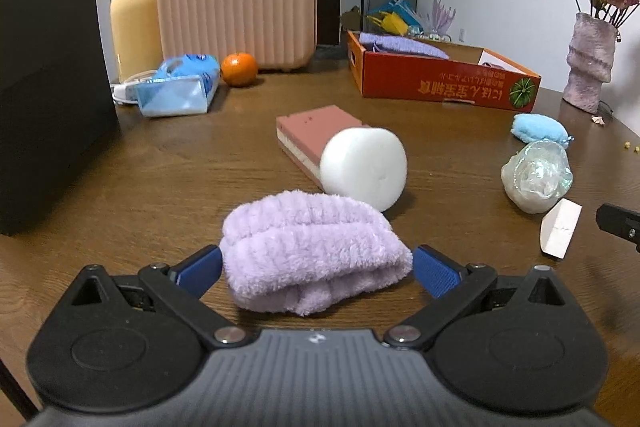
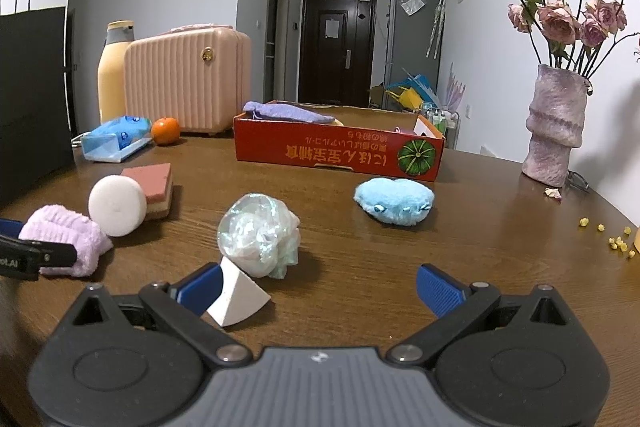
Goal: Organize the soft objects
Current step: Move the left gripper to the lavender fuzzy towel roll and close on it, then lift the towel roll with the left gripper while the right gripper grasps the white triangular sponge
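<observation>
A fluffy lilac cloth (image 1: 312,247) lies on the brown table between the open fingers of my left gripper (image 1: 316,271); the pads stand at its two sides, and I cannot tell if they touch it. It also shows in the right wrist view (image 2: 64,239). Behind it lie a white foam cylinder (image 1: 364,167) and a pink sponge block (image 1: 312,135). My right gripper (image 2: 320,287) is open and empty, with a white foam wedge (image 2: 236,299) against its left finger. Ahead of it are a shiny mesh puff (image 2: 260,231) and a blue plush (image 2: 394,201). A red cardboard box (image 2: 340,151) holds a purple cloth (image 2: 288,113).
A black bag (image 1: 52,67) stands at the left. At the back are a pink case (image 1: 236,7), a yellow jug (image 1: 134,15), an orange (image 1: 239,69) and a blue tissue pack (image 1: 180,87). A vase of dried roses (image 2: 556,131) stands at the right, with yellow crumbs (image 2: 612,239) nearby.
</observation>
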Available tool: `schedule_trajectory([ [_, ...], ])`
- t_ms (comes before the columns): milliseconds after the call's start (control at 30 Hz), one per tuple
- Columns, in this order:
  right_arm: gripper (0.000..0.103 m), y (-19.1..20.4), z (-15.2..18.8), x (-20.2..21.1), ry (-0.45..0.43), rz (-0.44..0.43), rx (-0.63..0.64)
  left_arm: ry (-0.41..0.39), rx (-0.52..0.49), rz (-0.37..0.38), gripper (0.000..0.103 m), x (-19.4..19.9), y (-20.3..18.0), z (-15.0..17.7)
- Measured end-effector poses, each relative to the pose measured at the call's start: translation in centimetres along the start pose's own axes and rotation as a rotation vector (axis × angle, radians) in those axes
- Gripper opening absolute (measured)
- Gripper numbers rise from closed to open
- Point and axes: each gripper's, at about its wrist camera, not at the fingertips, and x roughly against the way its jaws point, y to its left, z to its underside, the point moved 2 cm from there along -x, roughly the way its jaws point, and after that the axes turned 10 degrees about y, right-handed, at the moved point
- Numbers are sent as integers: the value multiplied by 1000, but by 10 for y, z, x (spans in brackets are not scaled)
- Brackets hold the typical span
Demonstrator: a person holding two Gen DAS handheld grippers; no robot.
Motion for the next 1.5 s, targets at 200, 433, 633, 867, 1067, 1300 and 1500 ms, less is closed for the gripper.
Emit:
schedule_trajectory([
  [200, 103, 2, 1, -1, 4, 0, 12, 25, 28, 14, 103, -9, 5, -8],
  [433, 103, 4, 2, -2, 10, 4, 20, 43, 4, 3, 103, -20, -1, -17],
  [633, 103, 4, 2, -3, 12, 6, 22, 78, -21, -32, 103, -34, -7, -21],
  [867, 103, 4, 3, -3, 12, 5, 20, 98, 12, -16, 91, -39, 2, -21],
  [1067, 103, 4, 2, -3, 12, 6, 19, 73, 24, 15, 74, -33, 4, -20],
  [1300, 103, 3, 3, -3, 11, 8, 13, 4, 65, 38, 49, -18, 10, -19],
  [1500, 103, 3, 3, -3, 11, 8, 13, -134, 52, 31, 27, 7, 5, -15],
])
